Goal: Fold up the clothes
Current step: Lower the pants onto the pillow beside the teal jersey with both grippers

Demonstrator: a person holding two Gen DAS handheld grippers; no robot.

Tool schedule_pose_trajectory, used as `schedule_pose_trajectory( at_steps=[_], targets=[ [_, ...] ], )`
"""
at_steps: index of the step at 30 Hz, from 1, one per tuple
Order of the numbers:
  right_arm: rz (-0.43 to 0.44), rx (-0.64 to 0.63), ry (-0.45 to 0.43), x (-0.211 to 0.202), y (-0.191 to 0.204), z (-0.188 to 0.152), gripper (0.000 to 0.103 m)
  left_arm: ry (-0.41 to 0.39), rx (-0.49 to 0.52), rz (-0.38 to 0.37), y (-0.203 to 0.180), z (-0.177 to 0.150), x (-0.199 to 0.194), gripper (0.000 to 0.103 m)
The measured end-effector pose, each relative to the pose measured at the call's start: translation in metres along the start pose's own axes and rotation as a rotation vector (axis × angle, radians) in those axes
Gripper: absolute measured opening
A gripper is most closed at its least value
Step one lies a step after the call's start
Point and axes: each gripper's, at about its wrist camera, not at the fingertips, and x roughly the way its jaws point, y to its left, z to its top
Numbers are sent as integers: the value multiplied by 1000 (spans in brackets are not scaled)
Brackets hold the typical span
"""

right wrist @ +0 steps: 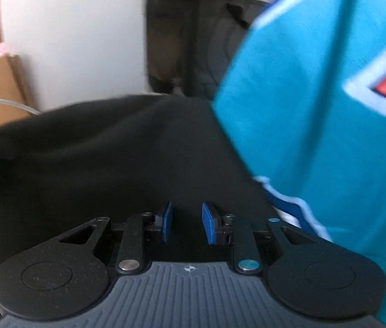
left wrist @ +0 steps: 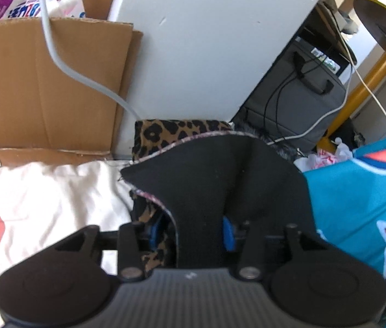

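Black garment (left wrist: 214, 180) lay bunched, unfolded, beside a teal jersey (left wrist: 356, 196); left gripper (left wrist: 190, 232) stood half-open around cloth, right gripper (right wrist: 184, 224) gaped empty above it.

Black garment (left wrist: 220, 180) perhaps between left claw (left wrist: 193, 232)

no readable text, packaging (left wrist: 23, 8) print blurred

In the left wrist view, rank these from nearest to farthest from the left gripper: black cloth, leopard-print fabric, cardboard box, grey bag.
1. Black cloth: between the fingers of the left gripper.
2. Leopard-print fabric: just behind and under the cloth, centre.
3. Cardboard box: upper left, against the wall.
4. Grey bag: upper right; close to the box in range, so this order is unsure.
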Motion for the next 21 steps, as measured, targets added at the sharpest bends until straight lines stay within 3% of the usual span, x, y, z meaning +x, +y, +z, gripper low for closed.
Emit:
schedule_pose_trajectory(
  at_steps=[2, 4, 7, 9, 12, 14, 16, 21],
  targets=[
    [-18, 22, 21, 3, -9, 0, 31, -28, -2, 20, -2, 5, 1, 65],
    [-23, 12, 23, 3, -11, -2, 31, -46, -25, 12, 1, 11, 5, 70],
    [-28, -10, 13, -2, -6, -2, 31, -8, -89, -34, 9, 20, 22, 68],
    [32, 4, -28, -12, -3, 1, 31, -6, -105, -56, 14, 24, 32, 63],
    [151, -21, -87, -25, 8, 7, 32, -25, -96, -71, 22, 28, 42, 47],
    [243, -24, -111, -31, 15, 12, 32, -36, -61, -84, 25, 32, 45, 31],
    [309, -12, -118, -33, 22, 15, 32, -68, -10, -100, 25, 34, 40, 22],
    [441, -5, -128, -29, 46, 18, 32, -82, 84, -76, 21, 40, 31, 22]
  ],
)
